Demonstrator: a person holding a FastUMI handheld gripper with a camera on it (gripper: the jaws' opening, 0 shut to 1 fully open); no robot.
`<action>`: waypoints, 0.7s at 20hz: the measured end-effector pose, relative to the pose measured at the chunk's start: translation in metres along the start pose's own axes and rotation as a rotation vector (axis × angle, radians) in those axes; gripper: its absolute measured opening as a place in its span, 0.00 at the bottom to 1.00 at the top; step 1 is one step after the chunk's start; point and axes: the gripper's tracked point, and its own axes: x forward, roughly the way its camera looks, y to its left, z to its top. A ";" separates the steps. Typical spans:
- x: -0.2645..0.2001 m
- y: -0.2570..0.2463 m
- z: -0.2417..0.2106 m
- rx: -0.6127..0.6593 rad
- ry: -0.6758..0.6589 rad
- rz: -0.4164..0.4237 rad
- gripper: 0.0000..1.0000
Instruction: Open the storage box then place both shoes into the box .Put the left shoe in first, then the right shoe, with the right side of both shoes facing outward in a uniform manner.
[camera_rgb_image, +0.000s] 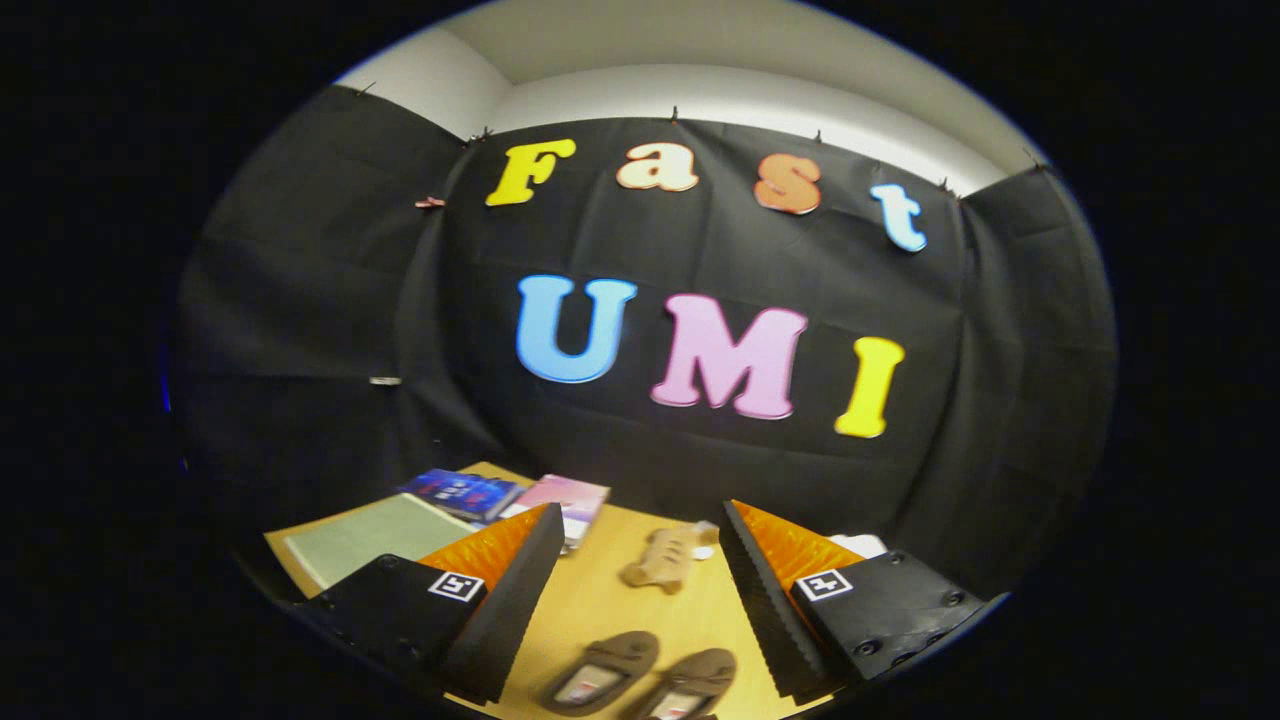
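So my fingers (640, 590) are spread wide, holding nothing, hovering over the worktop (600, 600). Both shoes (640, 680) sit side by side near me, right between them. Honestly I can't spot the storage box from here, so the risk is grabbing a shoe before it's open, or picking the wrong shoe first.

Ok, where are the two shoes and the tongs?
Left shoe (600, 672): gripper view, on its insole.
Right shoe (690, 685): gripper view, on its insole.
Tongs (640, 590): gripper view, open, midway between the fingertips, shoes between the fingers.
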 end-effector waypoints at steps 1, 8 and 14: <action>0.001 0.015 -0.006 0.052 0.031 0.086 0.96; 0.020 0.086 -0.070 0.545 0.261 0.481 0.96; 0.044 0.103 -0.146 0.881 0.491 0.572 0.96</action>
